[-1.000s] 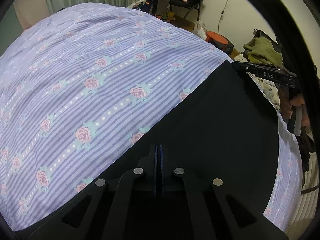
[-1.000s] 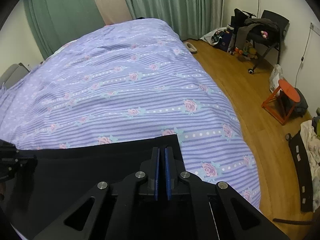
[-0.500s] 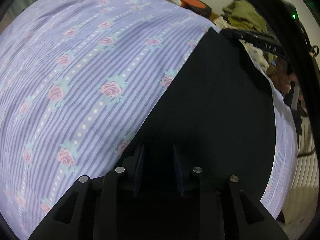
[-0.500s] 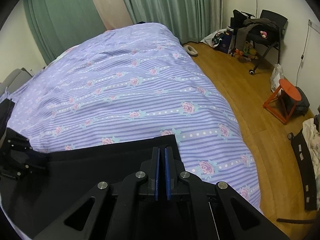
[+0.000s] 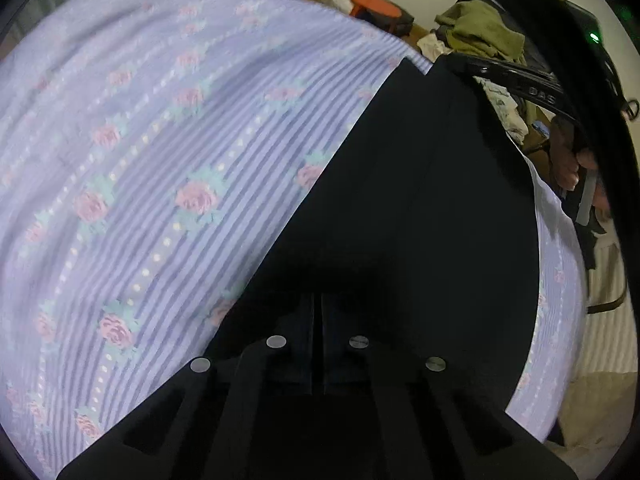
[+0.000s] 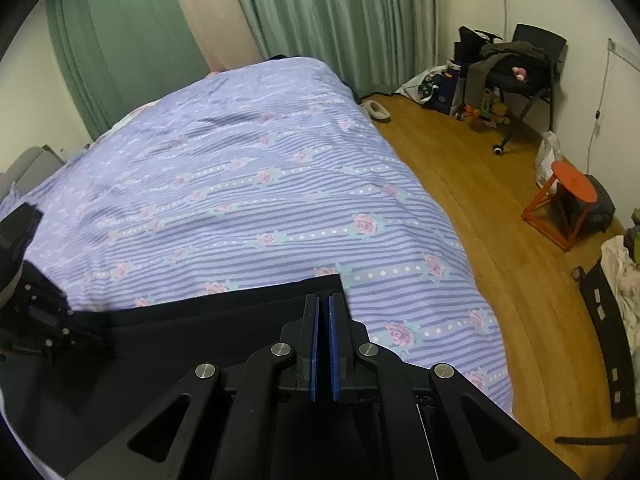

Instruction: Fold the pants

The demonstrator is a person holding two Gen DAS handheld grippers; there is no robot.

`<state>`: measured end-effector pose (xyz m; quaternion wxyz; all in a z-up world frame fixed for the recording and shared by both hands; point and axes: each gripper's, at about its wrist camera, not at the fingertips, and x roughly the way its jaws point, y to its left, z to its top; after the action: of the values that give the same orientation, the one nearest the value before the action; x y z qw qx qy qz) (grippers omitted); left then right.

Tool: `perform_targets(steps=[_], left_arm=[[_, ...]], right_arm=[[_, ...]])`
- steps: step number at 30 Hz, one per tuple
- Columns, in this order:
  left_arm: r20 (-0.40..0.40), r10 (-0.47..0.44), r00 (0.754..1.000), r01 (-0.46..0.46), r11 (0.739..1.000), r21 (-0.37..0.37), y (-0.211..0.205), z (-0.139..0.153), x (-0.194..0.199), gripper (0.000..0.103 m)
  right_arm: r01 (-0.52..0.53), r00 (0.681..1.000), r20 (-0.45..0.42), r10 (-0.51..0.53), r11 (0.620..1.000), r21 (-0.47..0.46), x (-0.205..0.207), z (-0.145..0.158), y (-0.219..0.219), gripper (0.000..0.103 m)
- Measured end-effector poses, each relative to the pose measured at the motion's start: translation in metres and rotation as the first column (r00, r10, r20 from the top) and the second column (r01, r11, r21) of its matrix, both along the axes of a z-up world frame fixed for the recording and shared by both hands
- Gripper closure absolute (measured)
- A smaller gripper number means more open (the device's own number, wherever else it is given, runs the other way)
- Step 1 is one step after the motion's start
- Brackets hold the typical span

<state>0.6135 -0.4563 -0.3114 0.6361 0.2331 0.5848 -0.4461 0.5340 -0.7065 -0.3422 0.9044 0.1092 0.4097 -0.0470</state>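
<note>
The black pants [image 5: 420, 208] lie flat on a bed with a purple striped, rose-patterned cover [image 5: 160, 160]. My left gripper [image 5: 317, 304] is shut on the near edge of the pants. My right gripper [image 6: 323, 300] is shut on the pants [image 6: 224, 320] at their far right corner. The right gripper also shows at the far corner in the left wrist view [image 5: 516, 84]. The left gripper shows at the left edge in the right wrist view [image 6: 36, 320].
The bed cover [image 6: 260, 184] stretches back to green curtains [image 6: 328, 12]. A wooden floor [image 6: 480, 208] lies to the right with an orange stool [image 6: 568, 200], a chair piled with clothes [image 6: 516, 68] and a heap of clothes [image 5: 480, 28].
My left gripper opened half a second ago and has shut again on the pants' edge. The left view has swung and is blurred. My right gripper stays shut on the corner.
</note>
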Motion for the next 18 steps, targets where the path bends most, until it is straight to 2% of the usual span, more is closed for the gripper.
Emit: perform_targets(steps=[5,7,10,13,15,16,17,18], left_arm=[[0.085,0.043,0.995,-0.037,0.996,-0.079,0.004,0.027,0.003,0.099],[0.092,0.052,0.994,-0.049,0.998,-0.044,0.005,0.020,0.010,0.099],[0.098,0.048,0.994,-0.050,0.999,0.013,-0.003,0.003,0.012,0.099],[0.129,0.060,0.990,-0.060,0.998,-0.003,-0.001,0.000,0.009,0.099],[0.134,0.103,0.986,-0.099,0.995,-0.032,-0.002,0.003,0.012,0.099],[0.151,0.134,0.979,-0.127,0.990,-0.053,-0.002,0.008,0.013,0.099],[0.161,0.165,0.973,-0.155,0.985,-0.075,-0.004,0.014,0.014,0.099],[0.164,0.191,0.968,-0.175,0.979,-0.104,-0.007,0.022,0.014,0.096]], right_arm=[[0.043,0.999,0.023,-0.043,0.998,-0.035,-0.002,0.007,-0.006,0.101],[0.069,0.997,0.026,-0.068,0.995,-0.072,0.003,0.008,-0.008,0.102],[0.087,0.996,-0.006,-0.088,0.994,-0.068,0.017,0.001,-0.018,0.102],[0.109,0.994,-0.022,-0.111,0.992,-0.069,0.012,0.002,-0.023,0.101],[0.113,0.993,-0.017,-0.115,0.990,-0.088,-0.001,0.008,-0.023,0.081],[0.117,0.993,-0.014,-0.119,0.989,-0.095,-0.008,0.011,-0.023,0.058],[0.125,0.992,-0.004,-0.127,0.987,-0.102,-0.019,0.016,-0.021,0.048],[0.132,0.991,0.018,-0.130,0.985,-0.109,-0.032,0.023,-0.019,0.047]])
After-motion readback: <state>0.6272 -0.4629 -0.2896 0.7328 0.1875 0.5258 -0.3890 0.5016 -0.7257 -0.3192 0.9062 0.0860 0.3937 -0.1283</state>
